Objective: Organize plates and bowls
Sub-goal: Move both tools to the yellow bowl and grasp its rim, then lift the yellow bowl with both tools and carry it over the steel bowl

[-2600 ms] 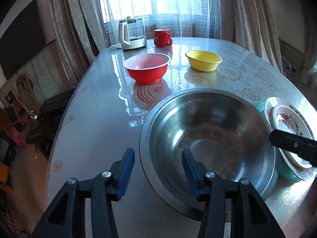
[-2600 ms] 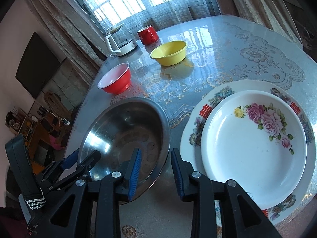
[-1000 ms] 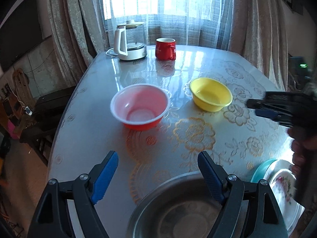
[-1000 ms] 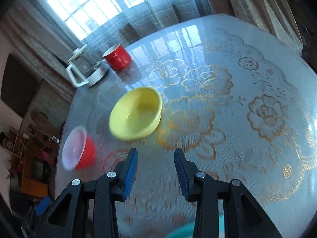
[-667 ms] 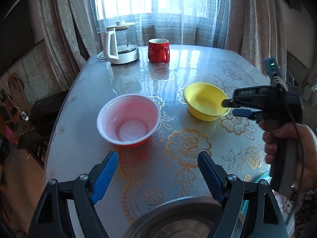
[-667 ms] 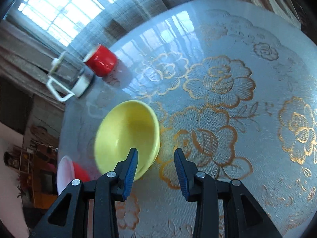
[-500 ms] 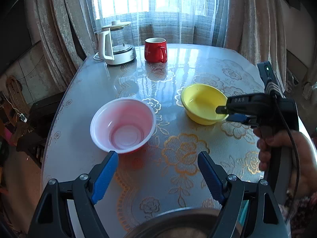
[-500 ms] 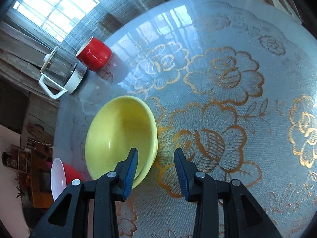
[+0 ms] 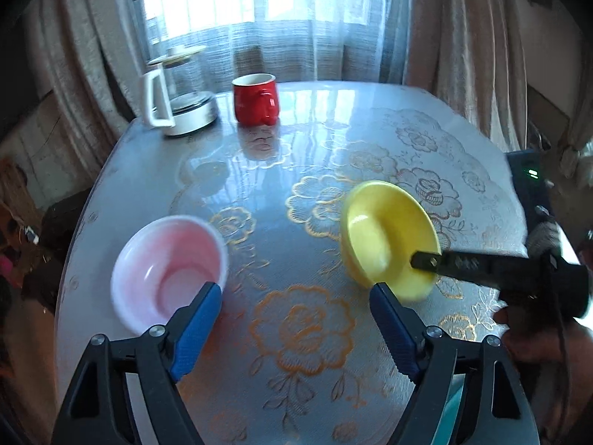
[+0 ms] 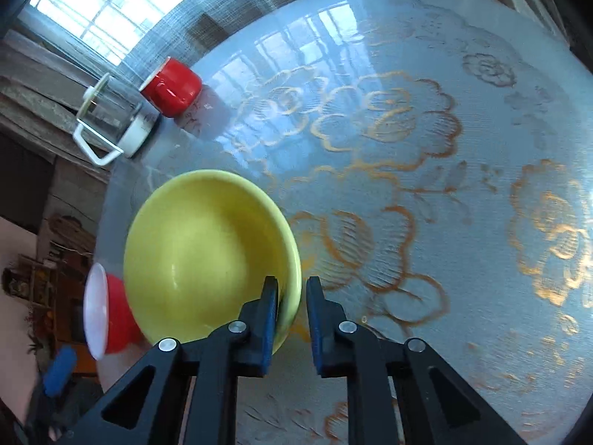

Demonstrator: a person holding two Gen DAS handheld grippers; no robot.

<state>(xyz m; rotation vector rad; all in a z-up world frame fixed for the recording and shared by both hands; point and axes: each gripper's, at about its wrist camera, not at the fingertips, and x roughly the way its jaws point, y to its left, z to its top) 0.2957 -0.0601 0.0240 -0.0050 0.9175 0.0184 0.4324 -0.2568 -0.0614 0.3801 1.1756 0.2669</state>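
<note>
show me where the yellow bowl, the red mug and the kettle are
yellow bowl [image 10: 207, 259]: right wrist view, on its inner floor.
red mug [image 9: 254, 102]: left wrist view, on its outer wall.
kettle [image 9: 185, 107]: left wrist view, on its lower body beside the white handle.

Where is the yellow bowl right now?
The yellow bowl is right of the table's middle, tipped, its rim between the right gripper's jaws, which have just been closing; the red bowl sits to its left.
</note>
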